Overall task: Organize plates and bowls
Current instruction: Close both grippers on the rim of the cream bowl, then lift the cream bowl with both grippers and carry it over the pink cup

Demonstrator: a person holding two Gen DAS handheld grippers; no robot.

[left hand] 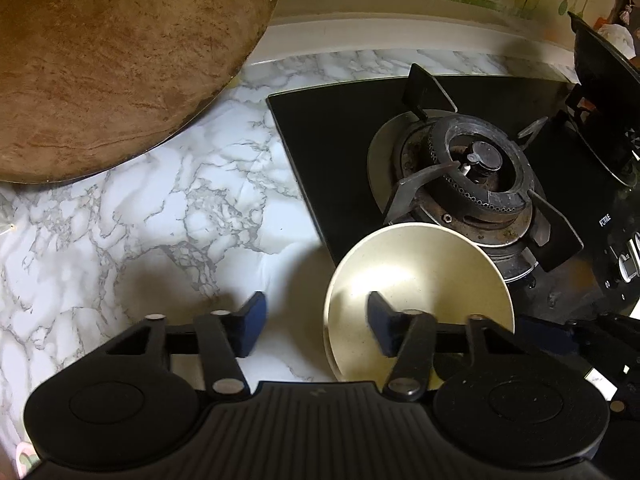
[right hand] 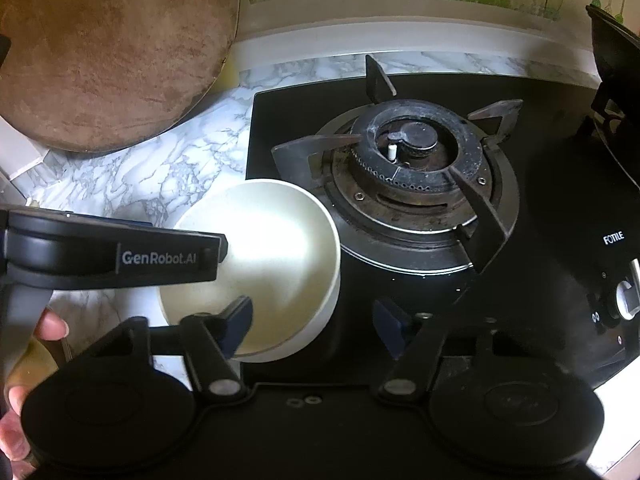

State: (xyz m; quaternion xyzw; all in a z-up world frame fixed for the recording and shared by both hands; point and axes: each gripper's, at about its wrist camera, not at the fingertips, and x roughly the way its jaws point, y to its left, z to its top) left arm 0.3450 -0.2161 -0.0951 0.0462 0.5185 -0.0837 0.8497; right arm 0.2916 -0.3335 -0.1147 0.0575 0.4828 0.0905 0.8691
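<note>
A cream bowl (left hand: 424, 280) sits where the marble counter (left hand: 160, 220) meets the black hob, and a second rim shows just under it. My left gripper (left hand: 316, 324) straddles its left rim, right finger inside the bowl and left finger outside over the counter. The pads stand apart from the wall, so it is open. In the right wrist view the bowl (right hand: 272, 248) lies lower left. My right gripper (right hand: 314, 326) straddles its right rim, left finger in the bowl and right finger over the hob glass, also open. The left gripper's body (right hand: 120, 256) covers the bowl's left side.
A large round brown board (left hand: 112, 60) leans on the wall at the back left. A gas burner (right hand: 412, 168) with a black pan support stands just behind the bowl. A dark wok (left hand: 608, 92) sits far right, control knobs (right hand: 628, 296) near the front. A person's hand (right hand: 48, 328) grips the left tool.
</note>
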